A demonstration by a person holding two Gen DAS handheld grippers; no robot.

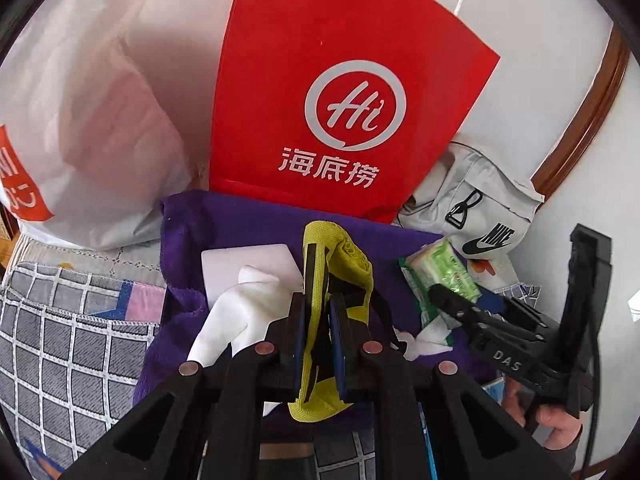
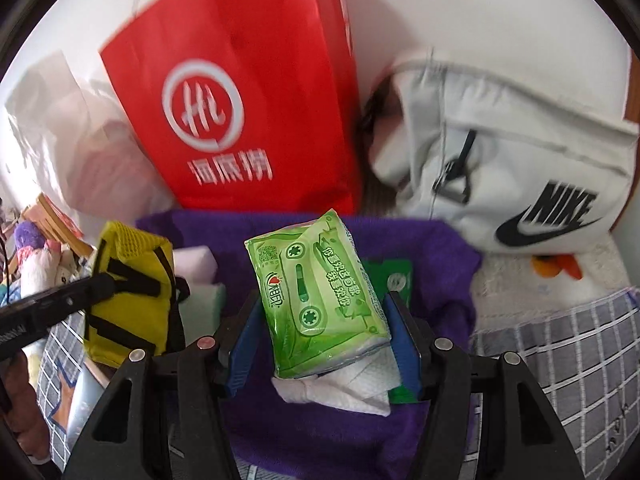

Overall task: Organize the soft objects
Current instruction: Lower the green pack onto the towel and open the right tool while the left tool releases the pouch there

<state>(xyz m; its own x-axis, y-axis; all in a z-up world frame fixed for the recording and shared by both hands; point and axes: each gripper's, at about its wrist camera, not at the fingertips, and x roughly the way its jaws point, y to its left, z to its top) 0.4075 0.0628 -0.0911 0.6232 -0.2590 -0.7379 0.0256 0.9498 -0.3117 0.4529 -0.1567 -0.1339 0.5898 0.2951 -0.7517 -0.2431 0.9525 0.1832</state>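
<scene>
My left gripper (image 1: 319, 312) is shut on a yellow strap pouch (image 1: 340, 264) with black bands, held above a purple towel (image 1: 240, 220). The pouch also shows in the right wrist view (image 2: 132, 292), with the left gripper's finger on it. My right gripper (image 2: 326, 320) stands open around a green tissue pack (image 2: 320, 296) lying on the purple towel (image 2: 432, 248); its blue pads sit beside the pack's sides. White tissue (image 2: 352, 384) spills from the pack. A white cloth (image 1: 236, 312) and a white card (image 1: 248, 260) lie on the towel.
A red paper bag (image 1: 340, 92) stands behind the towel. A white plastic bag (image 1: 80, 128) is at left, a white Nike bag (image 2: 520, 152) at right. A grey checked cover (image 1: 68, 344) lies below. Plush toys (image 2: 36, 264) sit at far left.
</scene>
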